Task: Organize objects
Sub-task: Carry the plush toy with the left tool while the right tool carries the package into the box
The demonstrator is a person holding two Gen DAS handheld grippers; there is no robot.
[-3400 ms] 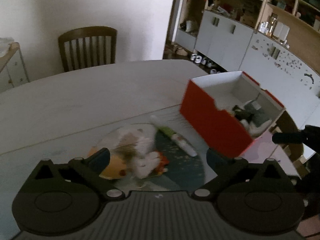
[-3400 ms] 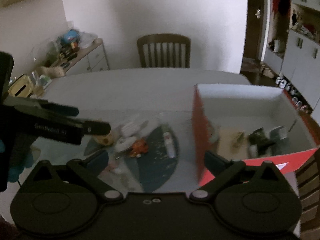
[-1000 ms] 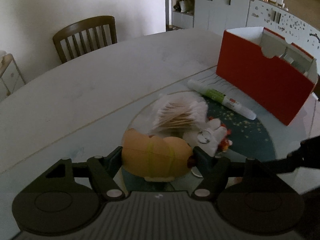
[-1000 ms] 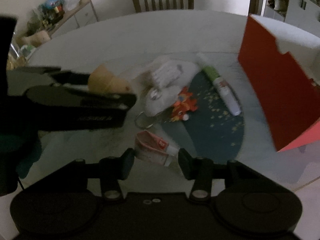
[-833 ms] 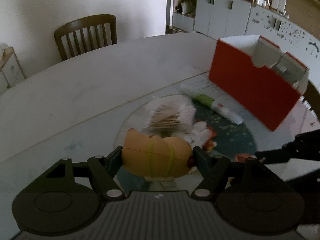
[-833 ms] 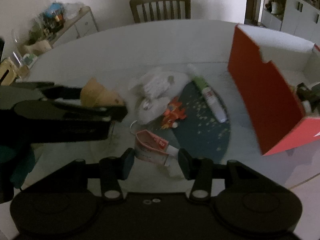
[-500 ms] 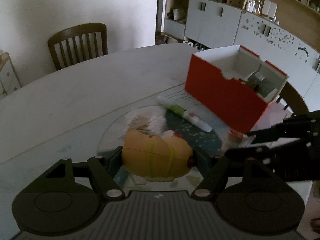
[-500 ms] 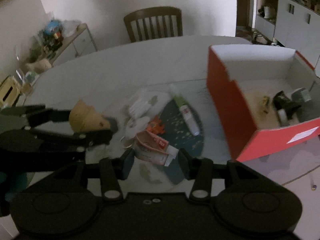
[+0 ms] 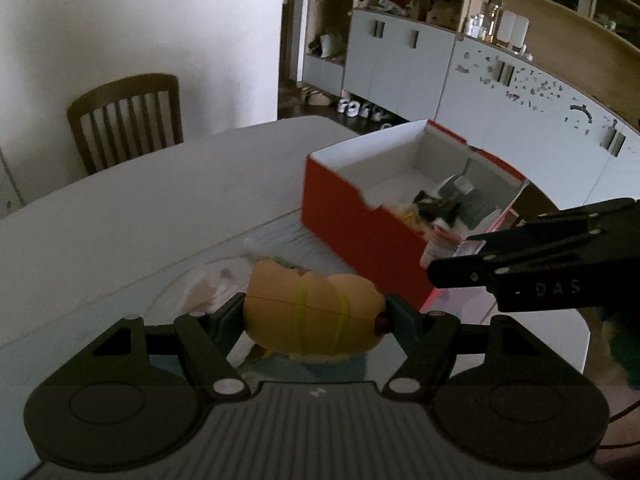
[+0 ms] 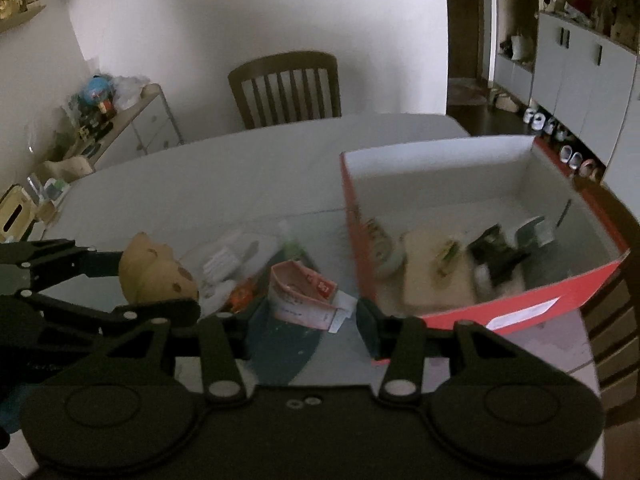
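Note:
My left gripper is shut on a tan toy hot dog with yellow stripes and holds it above the table; it also shows in the right wrist view. My right gripper is shut on a folded pink-and-red tube, held above the table just left of the red box. In the left wrist view the right gripper hangs at the near corner of the red box, which holds several small items.
On the table lie a bag of cotton swabs, a green-and-white tube, a small orange toy and a dark round mat. A wooden chair stands at the far side, cabinets on the right.
Both grippers have closed on their objects, lifted them off the table and moved right towards the red box.

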